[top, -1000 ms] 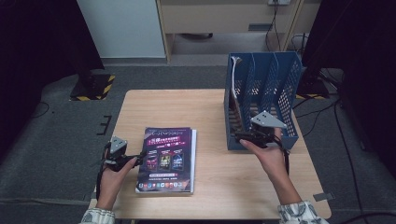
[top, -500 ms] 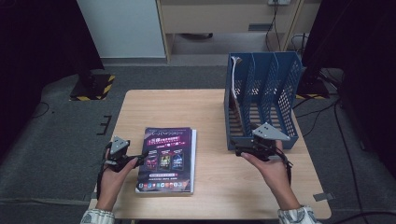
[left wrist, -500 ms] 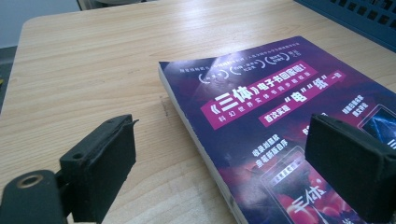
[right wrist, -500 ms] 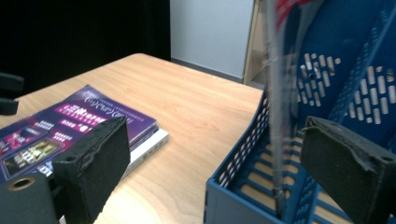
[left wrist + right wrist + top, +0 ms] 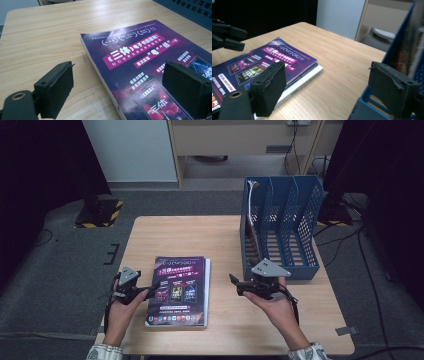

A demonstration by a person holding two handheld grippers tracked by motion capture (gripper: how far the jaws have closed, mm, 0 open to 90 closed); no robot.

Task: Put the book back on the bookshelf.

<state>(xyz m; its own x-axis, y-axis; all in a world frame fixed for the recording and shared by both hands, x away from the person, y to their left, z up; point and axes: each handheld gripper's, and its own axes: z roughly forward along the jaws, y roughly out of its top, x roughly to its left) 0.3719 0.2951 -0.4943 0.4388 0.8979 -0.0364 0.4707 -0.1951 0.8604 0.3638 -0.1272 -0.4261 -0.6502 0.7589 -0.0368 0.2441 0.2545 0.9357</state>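
Both grippers stand wide and empty: my left gripper (image 5: 156,285) at the purple book (image 5: 177,290), lower centre-left, jaws just easing inward; my right gripper (image 5: 233,281) beside the blue file rack (image 5: 280,227).

The tool (image 5: 332,92) gapes empty between purple book (image 5: 265,63) and blue rack (image 5: 404,50).
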